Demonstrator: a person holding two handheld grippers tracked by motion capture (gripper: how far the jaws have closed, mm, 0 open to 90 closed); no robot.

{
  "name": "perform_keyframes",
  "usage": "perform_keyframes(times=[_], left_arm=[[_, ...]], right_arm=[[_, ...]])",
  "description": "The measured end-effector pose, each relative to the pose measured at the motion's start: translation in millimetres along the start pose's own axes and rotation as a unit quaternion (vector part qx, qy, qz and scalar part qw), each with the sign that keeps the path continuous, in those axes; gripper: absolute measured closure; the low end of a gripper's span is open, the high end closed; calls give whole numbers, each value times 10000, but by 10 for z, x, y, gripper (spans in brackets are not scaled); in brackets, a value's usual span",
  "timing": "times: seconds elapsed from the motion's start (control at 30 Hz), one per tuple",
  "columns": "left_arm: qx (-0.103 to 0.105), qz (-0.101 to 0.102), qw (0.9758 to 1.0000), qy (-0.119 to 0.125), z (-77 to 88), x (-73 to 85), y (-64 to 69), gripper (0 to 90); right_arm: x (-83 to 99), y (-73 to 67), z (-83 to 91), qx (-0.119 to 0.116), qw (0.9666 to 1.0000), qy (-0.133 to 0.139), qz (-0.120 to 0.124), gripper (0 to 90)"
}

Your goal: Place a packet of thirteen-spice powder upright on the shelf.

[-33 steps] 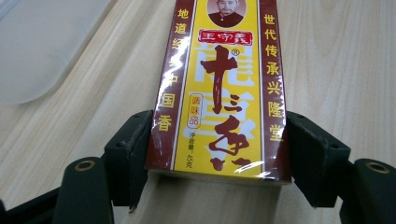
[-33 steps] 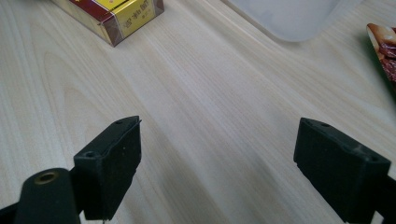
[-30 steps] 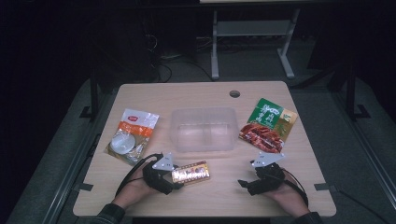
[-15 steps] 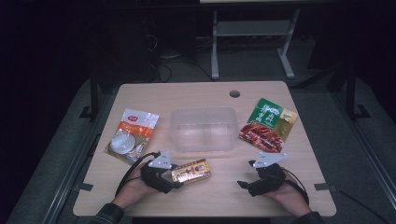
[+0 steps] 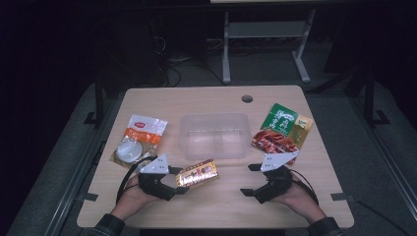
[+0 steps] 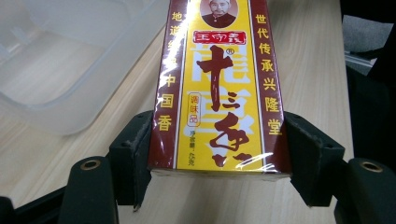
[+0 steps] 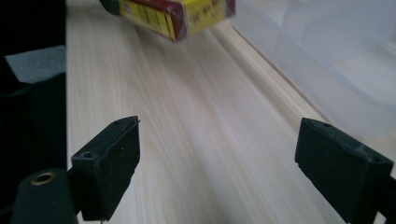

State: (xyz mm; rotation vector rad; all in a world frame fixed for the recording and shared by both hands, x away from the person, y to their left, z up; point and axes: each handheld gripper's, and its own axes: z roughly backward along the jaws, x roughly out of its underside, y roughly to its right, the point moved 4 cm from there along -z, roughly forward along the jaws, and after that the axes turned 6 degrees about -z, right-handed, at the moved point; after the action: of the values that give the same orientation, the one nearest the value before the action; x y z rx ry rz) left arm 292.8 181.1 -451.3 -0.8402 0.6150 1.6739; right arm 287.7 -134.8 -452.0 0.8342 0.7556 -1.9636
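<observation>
Wooden table (image 5: 314, 196), dark room. Left gripper (image 5: 169, 181): jaws clamped across spice box (image 5: 197, 173), lifted off the tabletop, long axis pointing away from the jaws; clear plastic container (image 5: 214, 135) just beyond, nearest this hand. Right gripper (image 5: 254, 181): jaws apart, empty.

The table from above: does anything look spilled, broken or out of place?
Nothing stands out. The clear tub sits upright, both snack packets lie flat and sealed, and the left gripper holds the spice box intact.
</observation>
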Motion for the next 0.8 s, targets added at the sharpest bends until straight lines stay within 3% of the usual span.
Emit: perform_keyframes(times=[0.07,0.27,0.33,0.43,0.53,0.8], left_arm=[[7,-17,10000,27,2,-13,11,320],[41,-105,9998,170,17,-78,56,320],[38,-124,9997,216,24,-97,68,320],[58,-125,9996,241,28,-107,75,320],[67,-148,9995,285,31,-121,85,320],[136,-253,9988,386,45,-160,125,320]], right_arm=[[-29,-2,-4,-29,10000,33,38,135],[-269,-39,-73,-470,9981,264,289,135],[-360,-60,-106,-679,9962,379,401,135],[-420,-75,-140,-801,9948,442,457,134],[-514,-103,-215,-1103,9911,557,501,134],[-612,-137,-409,-1378,9865,531,710,127]])
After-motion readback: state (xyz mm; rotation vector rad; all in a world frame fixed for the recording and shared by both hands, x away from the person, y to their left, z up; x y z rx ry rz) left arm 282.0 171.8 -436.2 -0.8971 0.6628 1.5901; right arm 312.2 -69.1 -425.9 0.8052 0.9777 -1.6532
